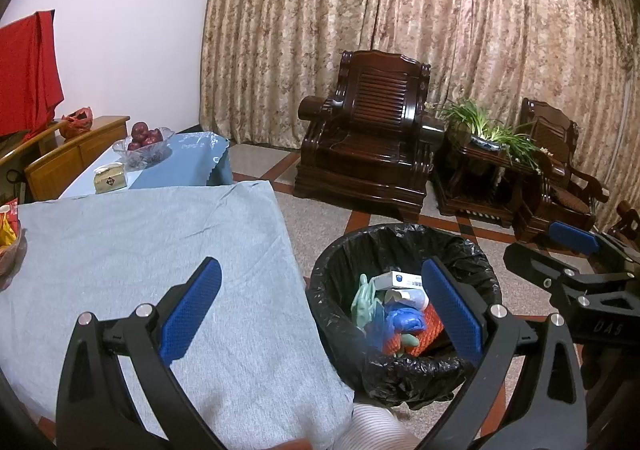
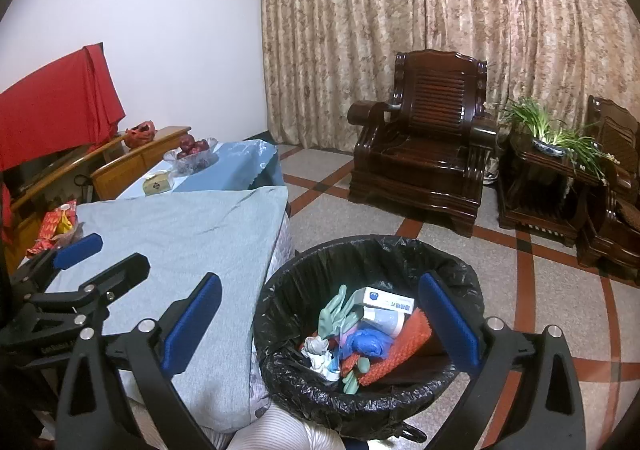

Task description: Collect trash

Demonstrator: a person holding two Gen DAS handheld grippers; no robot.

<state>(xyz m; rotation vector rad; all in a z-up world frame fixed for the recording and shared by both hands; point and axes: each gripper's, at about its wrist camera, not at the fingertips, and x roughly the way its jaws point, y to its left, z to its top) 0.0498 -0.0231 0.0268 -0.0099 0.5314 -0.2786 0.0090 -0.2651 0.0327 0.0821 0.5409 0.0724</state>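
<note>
Left wrist view: left tool [image 1: 320, 306] is held wide apart and empty, straddling the edge of the grey-covered surface [image 1: 140, 250] and the black-lined bin [image 1: 400, 370]. Trash [image 1: 400, 314] is seen inside the bin, just beside the right-hand pad.

Right wrist view: right tool [image 2: 320, 314] is spread wide, empty, above the bin [image 2: 360, 406]; trash [image 2: 360, 334] lies between the pads, inside the bin.

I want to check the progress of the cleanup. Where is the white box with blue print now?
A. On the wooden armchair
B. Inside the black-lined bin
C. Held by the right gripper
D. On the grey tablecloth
B: the white box lies on top of the other trash inside the bin, and both grippers are open and empty.
</note>
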